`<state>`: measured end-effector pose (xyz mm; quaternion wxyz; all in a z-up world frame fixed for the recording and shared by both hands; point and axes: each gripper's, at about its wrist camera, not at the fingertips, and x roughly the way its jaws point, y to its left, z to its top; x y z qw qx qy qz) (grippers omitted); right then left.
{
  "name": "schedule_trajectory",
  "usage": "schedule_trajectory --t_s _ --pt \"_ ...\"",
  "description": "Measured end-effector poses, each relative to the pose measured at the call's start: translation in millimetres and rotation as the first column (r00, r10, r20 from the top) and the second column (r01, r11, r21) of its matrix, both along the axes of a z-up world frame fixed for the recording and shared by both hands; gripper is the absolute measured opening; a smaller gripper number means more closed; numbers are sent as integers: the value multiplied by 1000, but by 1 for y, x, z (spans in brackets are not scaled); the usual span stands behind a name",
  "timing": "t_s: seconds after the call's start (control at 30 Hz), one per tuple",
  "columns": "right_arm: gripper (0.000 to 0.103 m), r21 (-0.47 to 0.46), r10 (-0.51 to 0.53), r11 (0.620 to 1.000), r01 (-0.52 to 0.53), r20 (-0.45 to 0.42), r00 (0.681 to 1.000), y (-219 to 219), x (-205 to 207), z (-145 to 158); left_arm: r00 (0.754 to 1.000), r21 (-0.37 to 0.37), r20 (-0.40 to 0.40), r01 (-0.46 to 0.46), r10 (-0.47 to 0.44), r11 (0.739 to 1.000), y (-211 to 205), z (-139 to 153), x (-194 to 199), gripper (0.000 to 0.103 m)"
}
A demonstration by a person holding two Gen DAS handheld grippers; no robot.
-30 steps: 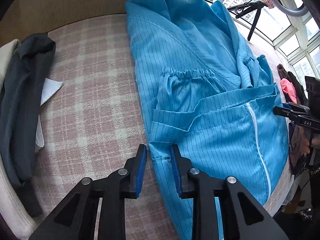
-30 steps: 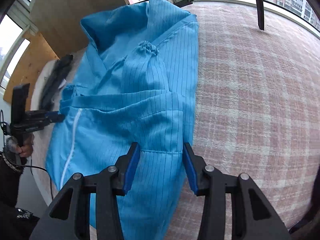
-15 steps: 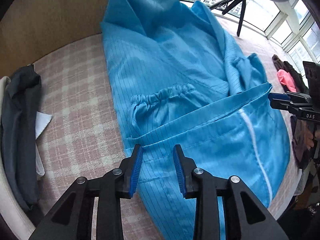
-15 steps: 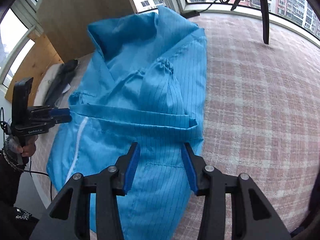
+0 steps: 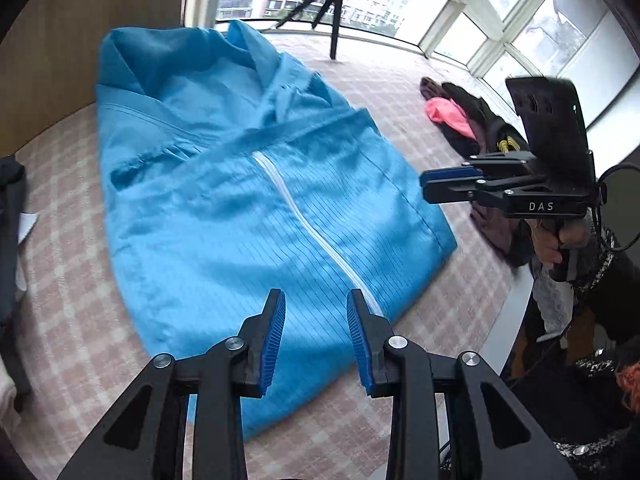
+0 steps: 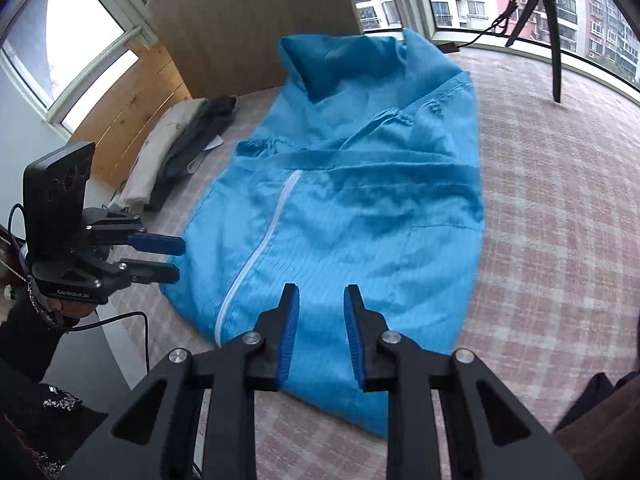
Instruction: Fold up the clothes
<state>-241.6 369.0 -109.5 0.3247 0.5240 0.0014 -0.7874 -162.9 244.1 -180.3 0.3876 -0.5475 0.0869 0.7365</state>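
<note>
Blue garment (image 5: 256, 216) — a pinstriped jacket with a white zipper (image 5: 316, 240) — lies spread on the checked pink desk (image 5: 72, 312), partly folded, its lower half turned up over the sleeves.

My left gripper (image 5: 316, 320) hangs just above the garment's near hem, its blue-padded fingers (image 5: 274, 336) spread apart and holding nothing. The white zipper runs up the cloth from just beside my right-hand finger pad. My right gripper (image 6: 318, 320) is likewise over the near hem, fingers (image 6: 290, 328) parted and empty, with blue cloth showing in the gap between them.

From the left wrist view, my right gripper (image 5: 424, 184) appears side-on at the right edge of the garment, its two fingers close together in profile. From the right wrist view, my left gripper (image 6: 178, 258) sits at the garment's left edge, fingers visibly apart.

Further out, the collar (image 6: 340, 60) stands up at the far end of the garment, near a wooden panel (image 6: 248, 20). To my left lies a stack of folded dark and cream clothes (image 6: 180, 140). To my right, a heap of unfolded clothes (image 5: 460, 120) — pink and dark pieces — rests near the desk's edge. A black tripod (image 5: 328, 8) stands beyond the garment, in front of windows showing apartment blocks.
</note>
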Motion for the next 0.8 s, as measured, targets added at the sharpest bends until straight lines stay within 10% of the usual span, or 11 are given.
schedule_trajectory --t_s 0.27,0.57,0.8 --pt "18 185 -37 982 28 50 998 9 22 -48 986 -83 71 -142 148 986 -59 -31 15 25" --pt "21 48 -164 985 168 -80 983 72 -5 74 957 -32 -104 -275 271 961 -121 82 -47 31" --pt "43 103 -120 983 153 -272 955 64 -97 142 938 -77 -282 -231 201 970 -92 131 -144 46"
